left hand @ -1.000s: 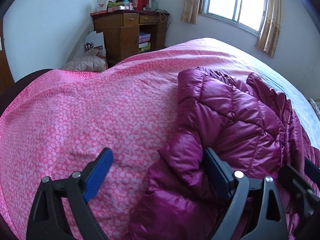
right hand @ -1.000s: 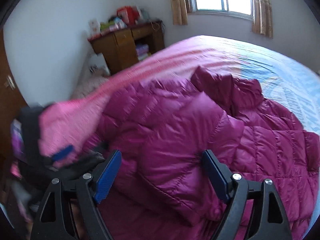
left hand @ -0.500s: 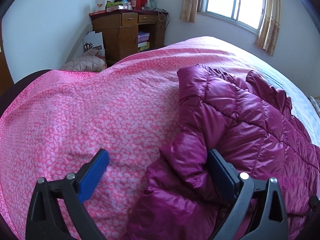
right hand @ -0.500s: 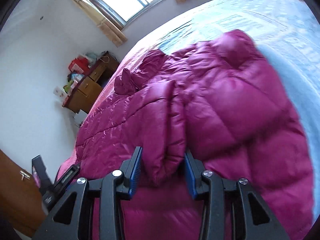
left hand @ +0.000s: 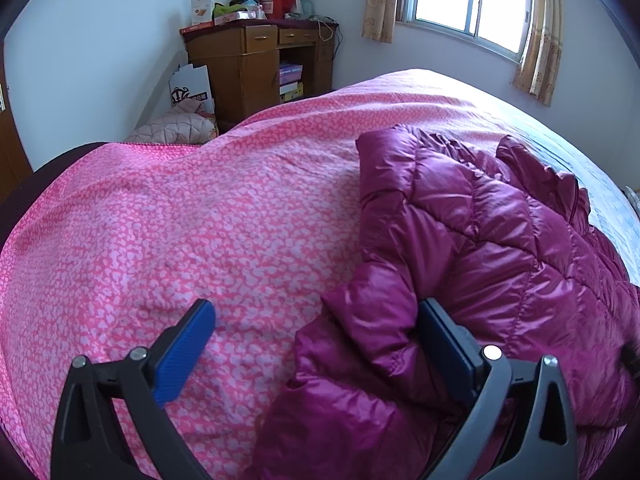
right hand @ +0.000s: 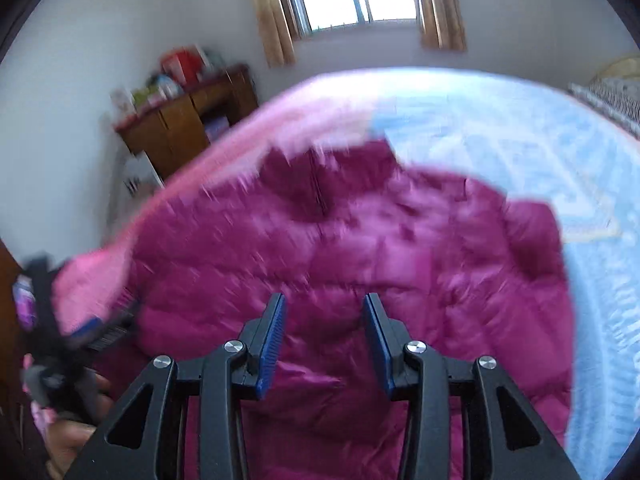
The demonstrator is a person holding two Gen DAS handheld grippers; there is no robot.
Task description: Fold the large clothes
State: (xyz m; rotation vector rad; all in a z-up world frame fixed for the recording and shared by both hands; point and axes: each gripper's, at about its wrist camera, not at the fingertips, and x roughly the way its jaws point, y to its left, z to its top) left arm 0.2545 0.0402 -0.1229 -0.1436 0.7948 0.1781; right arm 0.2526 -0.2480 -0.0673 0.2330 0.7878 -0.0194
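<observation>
a magenta puffer jacket lies spread on the bed, over the pink patterned cover and beside the light blue part. the left gripper stands wide apart, a sleeve fold bulging between its blue pads. the right gripper hovers over the jacket, parted and empty, in a blurred view

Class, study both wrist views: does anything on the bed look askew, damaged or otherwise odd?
Nothing is damaged or spilled. The magenta puffer jacket lies rumpled on the bed, one bunched fold lying in the open left claw. The right claw hangs above it, part open and holding nothing; that view is blurred.
</observation>
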